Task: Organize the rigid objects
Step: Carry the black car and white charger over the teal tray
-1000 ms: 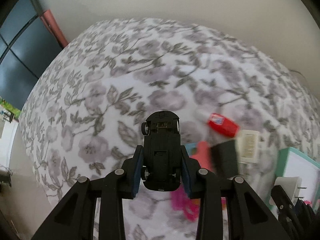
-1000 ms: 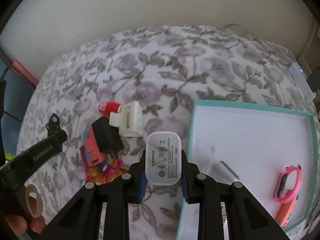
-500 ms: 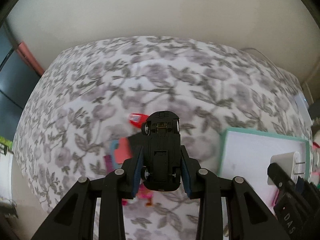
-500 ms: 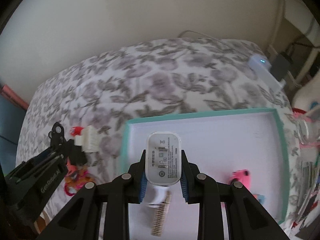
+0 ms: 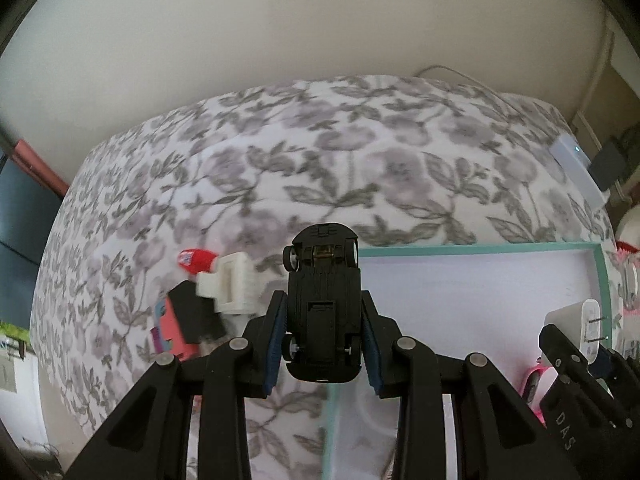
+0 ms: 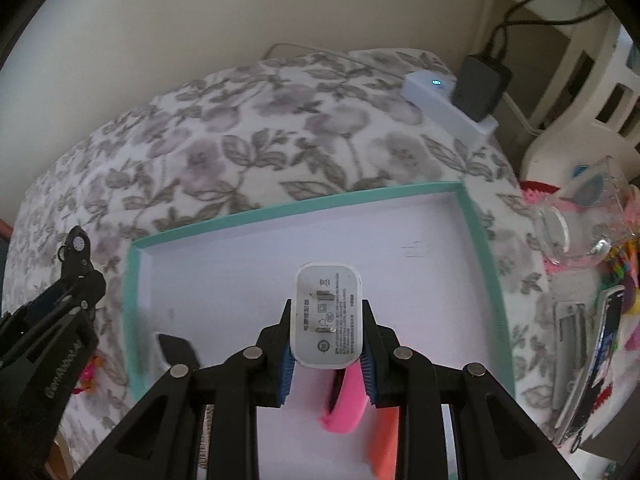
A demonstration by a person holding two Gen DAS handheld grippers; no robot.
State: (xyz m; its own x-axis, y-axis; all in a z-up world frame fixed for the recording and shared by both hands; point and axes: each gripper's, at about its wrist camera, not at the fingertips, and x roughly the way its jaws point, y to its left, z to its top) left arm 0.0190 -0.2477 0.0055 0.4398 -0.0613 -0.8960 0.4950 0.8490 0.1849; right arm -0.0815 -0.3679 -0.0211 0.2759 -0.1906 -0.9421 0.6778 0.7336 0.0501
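My left gripper (image 5: pixel 322 320) is shut on a black toy car (image 5: pixel 322 280), held underside up above the near left corner of a teal-rimmed white tray (image 5: pixel 480 249). My right gripper (image 6: pixel 327 336) is shut on a white wall charger (image 6: pixel 327 316) over the middle of the tray (image 6: pixel 296 204). In the tray lie a pink band (image 6: pixel 348 404), an orange piece (image 6: pixel 386 440) and a small black item (image 6: pixel 178 350). Left of the tray sits a pile: a white plastic piece (image 5: pixel 230 284), a red-capped tube (image 5: pixel 196 260), a black adapter (image 5: pixel 196 312) and a coral box (image 5: pixel 172 332).
Everything lies on a grey floral bedspread (image 5: pixel 360 152) against a plain wall. A white power strip (image 6: pixel 448 108) with a black plug (image 6: pixel 480 84) sits at the far right corner. Clear goggles (image 6: pixel 580 232) and colourful clutter lie right of the tray.
Both grippers have swept to the right across the bedspread, from over the pile to over the tray. The car and the charger stay gripped as before.
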